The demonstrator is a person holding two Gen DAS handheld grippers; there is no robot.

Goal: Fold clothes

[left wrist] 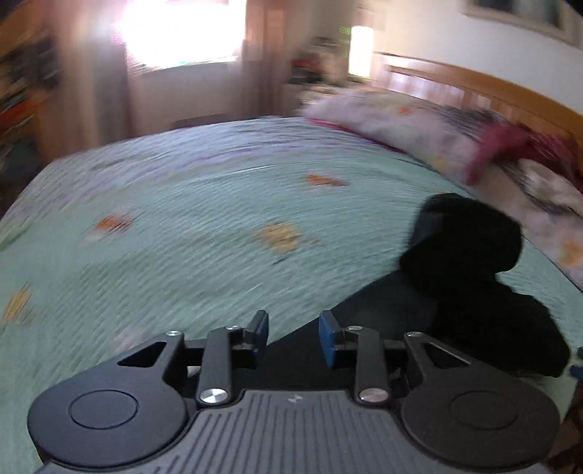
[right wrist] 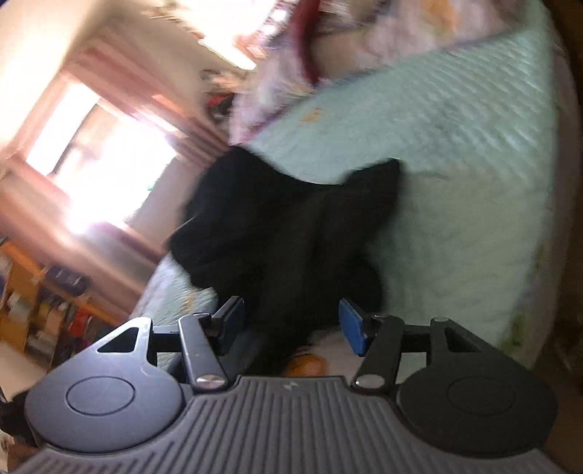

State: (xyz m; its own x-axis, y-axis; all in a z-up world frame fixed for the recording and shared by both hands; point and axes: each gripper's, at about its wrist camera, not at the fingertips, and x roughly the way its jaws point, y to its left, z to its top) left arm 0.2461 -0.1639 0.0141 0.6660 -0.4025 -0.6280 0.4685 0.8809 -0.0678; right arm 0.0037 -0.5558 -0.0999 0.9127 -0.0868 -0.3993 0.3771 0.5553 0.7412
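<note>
A black garment (left wrist: 473,291) lies crumpled on the right side of the pale green bedspread (left wrist: 182,218), with a bunched lump at its far end. My left gripper (left wrist: 293,336) hovers at the garment's near left edge, open, and nothing is between its blue pads. In the right wrist view the same black garment (right wrist: 291,226) spreads across the middle, over the bedspread (right wrist: 455,164). My right gripper (right wrist: 291,321) is open wide just in front of it; dark cloth shows beyond the gap, and the pads do not press on it. Both views are blurred.
Flowered pillows (left wrist: 419,135) lie along the wooden headboard (left wrist: 473,84) at the far right. A bright window (left wrist: 178,32) with curtains is behind the bed. Cluttered shelves (right wrist: 36,299) stand at the left in the right wrist view.
</note>
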